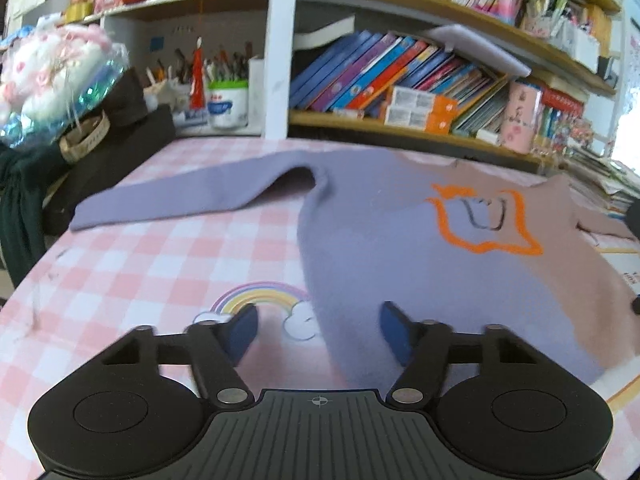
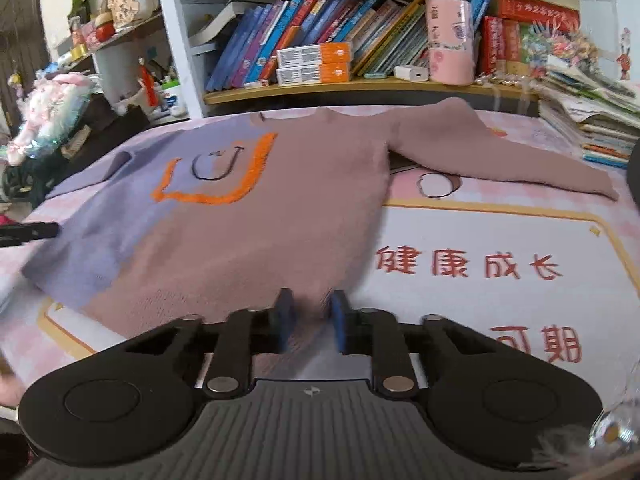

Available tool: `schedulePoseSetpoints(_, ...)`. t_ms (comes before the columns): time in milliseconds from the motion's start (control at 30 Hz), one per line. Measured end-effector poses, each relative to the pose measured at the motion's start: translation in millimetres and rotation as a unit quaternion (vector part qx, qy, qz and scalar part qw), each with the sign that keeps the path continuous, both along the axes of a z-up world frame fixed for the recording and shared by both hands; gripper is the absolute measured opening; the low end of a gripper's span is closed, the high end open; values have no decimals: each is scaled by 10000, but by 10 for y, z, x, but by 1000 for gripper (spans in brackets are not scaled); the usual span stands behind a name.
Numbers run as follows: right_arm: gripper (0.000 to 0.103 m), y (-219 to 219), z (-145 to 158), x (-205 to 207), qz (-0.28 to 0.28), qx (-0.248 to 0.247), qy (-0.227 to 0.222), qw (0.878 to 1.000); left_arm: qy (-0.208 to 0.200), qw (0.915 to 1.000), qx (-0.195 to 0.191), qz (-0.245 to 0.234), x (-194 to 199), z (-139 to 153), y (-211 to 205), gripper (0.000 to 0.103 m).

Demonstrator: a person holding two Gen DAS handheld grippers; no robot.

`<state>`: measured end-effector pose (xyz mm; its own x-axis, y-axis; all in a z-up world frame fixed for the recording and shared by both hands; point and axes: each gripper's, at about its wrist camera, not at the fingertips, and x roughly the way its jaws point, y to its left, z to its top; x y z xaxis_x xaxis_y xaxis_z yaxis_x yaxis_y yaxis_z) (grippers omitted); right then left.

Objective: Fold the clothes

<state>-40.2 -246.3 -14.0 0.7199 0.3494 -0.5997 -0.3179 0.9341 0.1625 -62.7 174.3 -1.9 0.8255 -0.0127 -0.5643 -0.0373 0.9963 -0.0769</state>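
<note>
A knitted sweater (image 1: 360, 240), purple on one half and dusty brown on the other (image 2: 280, 220), lies flat and face up on the table, with an orange outline motif (image 1: 484, 216) on its chest. Its purple sleeve (image 1: 180, 196) stretches out to the left, and its brown sleeve (image 2: 500, 156) to the right. My left gripper (image 1: 319, 320) is open over the purple hem corner, and its pads stand apart from the cloth edge between them. My right gripper (image 2: 311, 314) is shut on the brown hem, which fills the narrow gap between its blue pads.
The table cover (image 1: 140, 272) is pink check with a rainbow print, and a mat with red characters (image 2: 480, 240) lies on the right. Bookshelves (image 1: 400, 80) run along the back. A wrapped plush toy (image 1: 48, 76) and a dark bag (image 1: 120, 148) stand at the left, with stacked books (image 2: 592, 116) at the right.
</note>
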Motion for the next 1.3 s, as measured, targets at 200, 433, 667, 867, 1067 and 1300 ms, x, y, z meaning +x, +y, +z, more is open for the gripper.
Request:
schedulePoseSetpoints(200, 0, -111, 34, -56, -370, -423, -348, 9978, 18, 9993, -273, -266, -5, -39, -32, 26)
schedulePoseSetpoints(433, 4, -530, 124, -168, -1317, -127, -338, 9906, -93, 9968, -292, -736, 41, -19, -297, 26)
schedulePoseSetpoints(667, 41, -184, 117, -143, -756, 177, -118, 9969, -98, 9997, -49, -213, -76, 49, -120, 59)
schedulePoseSetpoints(867, 42, 113, 23, -126, -587, -298, -108, 9978, 46, 9996, -136, -229, -70, -8, -70, 60)
schedulePoseSetpoints(1067, 12, 209, 20, -108, -124, -450, -160, 9988, -43, 9988, -206, -433, 51, -62, -179, 14)
schedulePoseSetpoints(1300, 3, 53, 72, -57, -770, -1749, -453, 9805, 125, 9871, 47, -1593, 154, 24, -683, 7)
